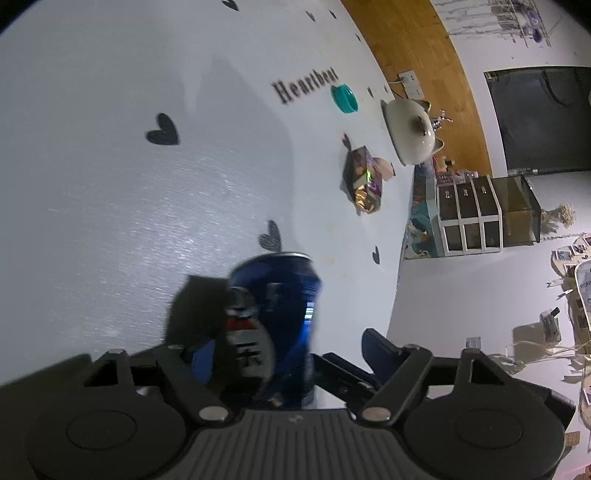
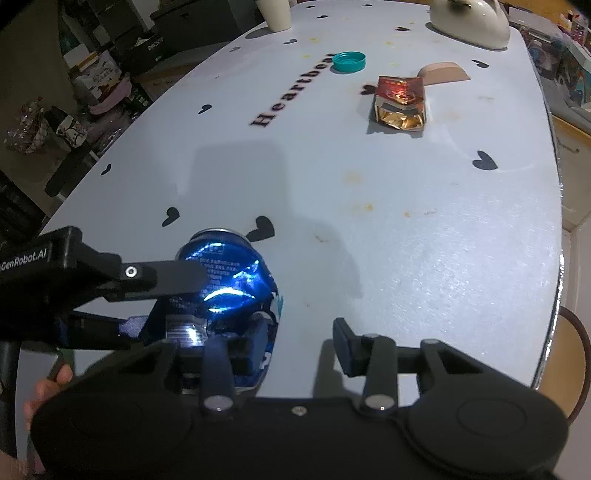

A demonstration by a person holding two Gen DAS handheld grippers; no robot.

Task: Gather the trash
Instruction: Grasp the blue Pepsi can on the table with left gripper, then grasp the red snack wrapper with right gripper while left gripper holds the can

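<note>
A pale blue-white table (image 2: 424, 258) fills both views, printed with small black hearts and the word "Heartbeat", with a few yellowish stains. Beyond it lie a wooden floor and white walls.

A white ceramic vessel (image 1: 410, 127) stands at the far edge. Nearer the middle lies a crumpled foil snack wrapper (image 2: 400, 105), red and gold, touching a tan scrap of card (image 2: 445, 73) behind it. A teal bottle cap (image 2: 349, 61) sits just past the printed word.

Close to the near edge is a dented blue drink can (image 2: 225, 273), the piece of trash both tools are at.

The left gripper (image 1: 280, 343) has the can between its jaws; whether both pads press on it cannot be told through the blur. The right gripper (image 2: 299, 343) stands partly open, its left finger (image 2: 255, 347) against the can and its right finger apart, over bare table.

Only the left wrist view shows a dark screen and a clear drawer organiser (image 1: 484, 214) past the table. Only the right wrist view shows a paper cup (image 2: 275, 14), cluttered shelves and fingertips (image 2: 48, 387) on the left tool.
</note>
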